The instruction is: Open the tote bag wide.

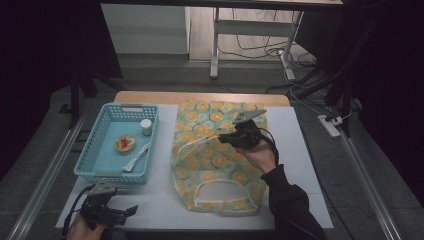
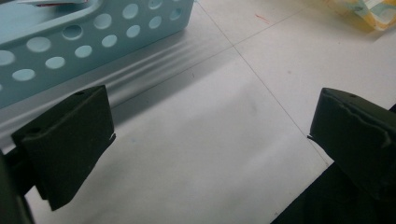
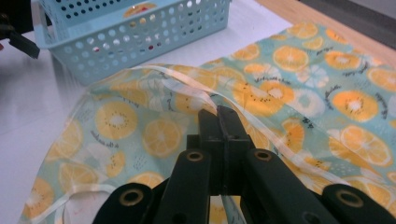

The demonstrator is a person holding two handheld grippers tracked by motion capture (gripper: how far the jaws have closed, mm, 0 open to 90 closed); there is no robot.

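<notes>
Fig. Near edge of table (image 1: 165,207): left gripper (image 1: 131,210) at the near-left corner, jaws spread wide, holding nothing, just short of the blue basket (image 1: 86,161). Mid-table: fruit-print bag (image 1: 220,165) lies flat w/ handles toward near edge. Right gripper (image 3: 218,112), jaws pressed together, pinches the bag's white rim strip (image 3: 177,79), raising it. Judged: early stage; bag mouth barely lifted. Basket items, e.g. small jar (image 1: 146,126), not yet moved.

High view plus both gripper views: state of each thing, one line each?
Right gripper: shut on tote bag handle, lifting it.
Left gripper: open, nothing between jaws, near basket.
Tote bag: flat on table, one handle pulled up.
Basket: upright, holds items.
Small jar: upright in basket.
Round tin: flat in basket.
</notes>
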